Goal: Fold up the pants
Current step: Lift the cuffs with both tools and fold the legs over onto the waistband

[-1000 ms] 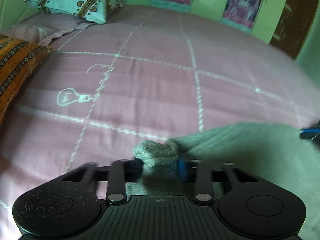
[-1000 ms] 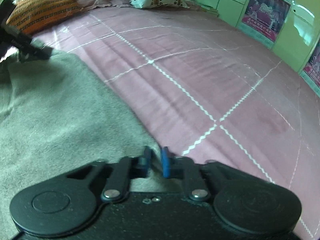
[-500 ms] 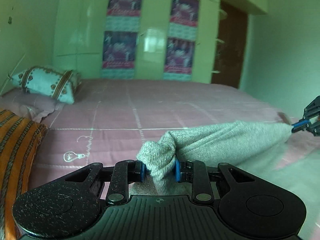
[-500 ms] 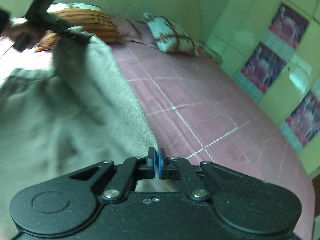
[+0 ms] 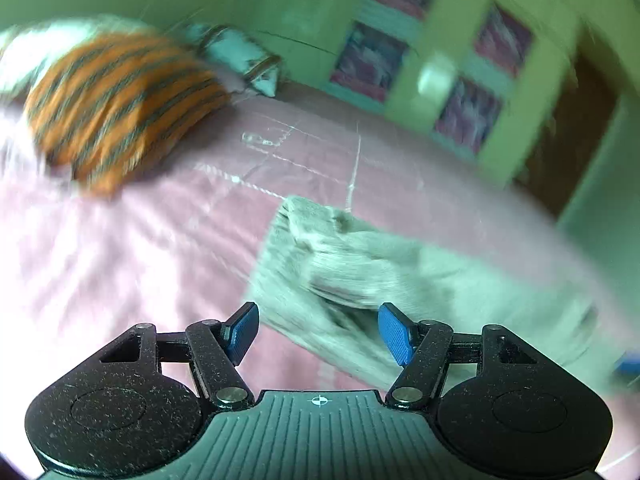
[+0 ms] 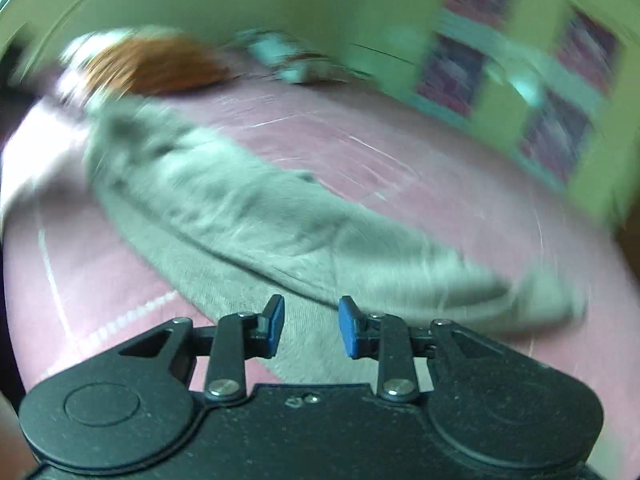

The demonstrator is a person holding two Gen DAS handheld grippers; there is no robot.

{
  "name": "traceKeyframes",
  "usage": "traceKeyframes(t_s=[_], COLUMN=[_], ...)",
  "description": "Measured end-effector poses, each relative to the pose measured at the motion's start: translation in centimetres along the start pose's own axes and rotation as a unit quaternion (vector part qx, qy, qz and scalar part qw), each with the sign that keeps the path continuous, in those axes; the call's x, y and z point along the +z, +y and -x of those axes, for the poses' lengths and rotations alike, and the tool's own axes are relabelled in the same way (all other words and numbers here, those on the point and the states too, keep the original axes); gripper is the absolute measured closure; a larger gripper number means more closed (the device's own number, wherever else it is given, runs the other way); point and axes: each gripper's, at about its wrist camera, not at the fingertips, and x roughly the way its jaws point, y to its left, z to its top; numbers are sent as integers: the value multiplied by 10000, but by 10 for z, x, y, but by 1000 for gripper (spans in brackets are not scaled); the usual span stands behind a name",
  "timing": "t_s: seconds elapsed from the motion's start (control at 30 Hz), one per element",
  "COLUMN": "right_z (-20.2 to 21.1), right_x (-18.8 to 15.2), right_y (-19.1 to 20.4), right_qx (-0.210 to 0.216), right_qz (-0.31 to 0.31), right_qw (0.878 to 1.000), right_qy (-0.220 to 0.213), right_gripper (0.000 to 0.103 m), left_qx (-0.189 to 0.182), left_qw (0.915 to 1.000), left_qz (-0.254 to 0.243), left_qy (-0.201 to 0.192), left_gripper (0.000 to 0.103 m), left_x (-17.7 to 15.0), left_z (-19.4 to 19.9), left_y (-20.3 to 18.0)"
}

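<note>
The grey pants point(image 5: 384, 264) lie folded over on the pink bedspread point(image 5: 120, 248), a top layer resting on a lower one. My left gripper point(image 5: 318, 330) is open and empty, just above the near edge of the pants. In the right wrist view the pants point(image 6: 280, 220) stretch from far left to right across the bed. My right gripper point(image 6: 310, 326) is open and empty, hovering over their near edge. Both views are motion-blurred.
An orange striped pillow point(image 5: 120, 100) and a light patterned pillow point(image 5: 240, 56) lie at the head of the bed. Green wardrobe doors with posters point(image 5: 440, 60) stand behind the bed. A dark doorway point(image 5: 568, 132) is at the right.
Both grippers held the pants lifted and stretched between them; now both have opened and let go. The pants lie folded on the bed and the cameras have swung.
</note>
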Motion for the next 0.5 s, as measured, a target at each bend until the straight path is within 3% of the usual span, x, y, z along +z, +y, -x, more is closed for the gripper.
traceKeyframes(t_s=[0.1, 0.23, 0.43, 0.5], right_z=[-8, -10, -57, -73], right_x=[2, -21, -33, -35], right_y=[-20, -43, -86, -102], right_qx=[33, 148, 160, 20], right_qz=[-1156, -2431, -3958, -4342], right_qw=[9933, 9698, 9178, 9000], right_qy=[-5, 90, 281, 373], right_gripper=[82, 79, 75, 65], left_qx=[-316, -708, -611, -578], left_qw=[9968, 9876, 9829, 9824], left_qz=[731, 1390, 1718, 1749], left_qy=[-102, -192, 255, 320], left_gripper=[37, 37, 37, 39], left_x=[-6, -5, 5, 7], left_z=[4, -17, -64, -76], left_y=[-3, -7, -6, -1])
